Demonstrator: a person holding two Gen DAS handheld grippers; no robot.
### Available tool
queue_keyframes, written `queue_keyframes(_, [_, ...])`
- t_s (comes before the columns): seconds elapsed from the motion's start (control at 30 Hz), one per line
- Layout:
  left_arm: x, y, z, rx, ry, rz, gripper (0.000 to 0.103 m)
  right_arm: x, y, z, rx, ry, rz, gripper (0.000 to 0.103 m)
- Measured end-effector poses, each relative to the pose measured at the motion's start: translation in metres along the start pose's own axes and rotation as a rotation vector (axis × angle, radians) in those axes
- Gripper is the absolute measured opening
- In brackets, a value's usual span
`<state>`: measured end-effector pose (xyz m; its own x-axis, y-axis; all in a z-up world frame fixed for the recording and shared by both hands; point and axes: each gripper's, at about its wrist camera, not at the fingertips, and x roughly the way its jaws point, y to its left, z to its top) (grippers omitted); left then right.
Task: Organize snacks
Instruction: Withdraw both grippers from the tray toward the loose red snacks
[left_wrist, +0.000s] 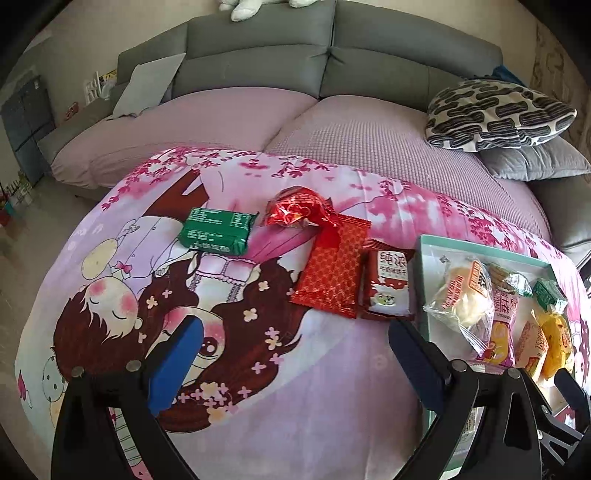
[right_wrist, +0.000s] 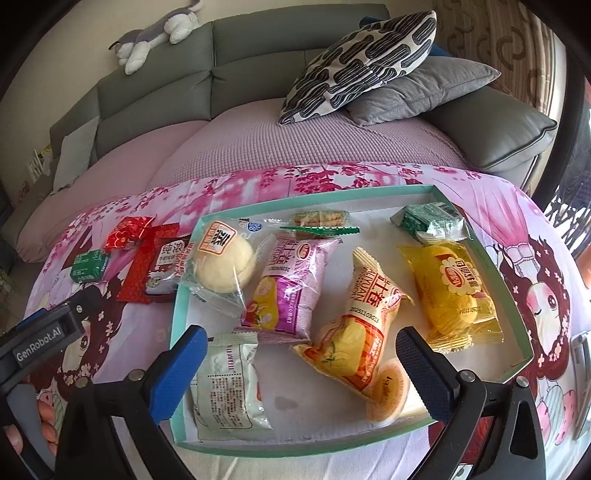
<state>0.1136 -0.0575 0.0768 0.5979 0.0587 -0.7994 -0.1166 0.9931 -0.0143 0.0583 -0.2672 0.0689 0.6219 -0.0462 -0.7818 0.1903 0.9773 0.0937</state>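
Both my tongs gape wide and empty: left tongs (left_wrist: 295, 354) over the cloth (left_wrist: 332, 387), right tongs (right_wrist: 301, 363) above the tray (right_wrist: 524, 332) of snacks.

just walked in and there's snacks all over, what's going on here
A person with a gripper in each hand is sorting packaged snacks into a shallow teal box on a pink cartoon cloth. Both the left gripper and right gripper are open and hold nothing. The box already has several packets, such as a purple packet and a yellow packet. A green packet, red foil snack, red packet and dark red packet lie outside it.
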Motion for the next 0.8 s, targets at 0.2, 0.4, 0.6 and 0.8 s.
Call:
queue_keyframes(0.2, [0.001, 0.032, 0.005, -0.042, -0.007, 0.024, 0.100, 0.003, 0.024, 0.001, -0.012, 0.000, 0.032, 0.103])
queue_keyframes(0.4, [0.003, 0.065, 0.010, -0.083, -0.017, 0.046, 0.100, 0.002, 0.057, 0.004, -0.040, -0.034, 0.089, 0.103])
queue_keyframes(0.6, [0.008, 0.089, 0.014, -0.108, -0.015, 0.060, 0.100, 0.000, 0.094, 0.004, -0.095, -0.066, 0.130, 0.103])
queue_keyframes(0.8, [0.017, 0.099, 0.020, -0.106, -0.002, 0.053, 0.100, 0.008, 0.114, 0.007, -0.127, -0.063, 0.151, 0.101])
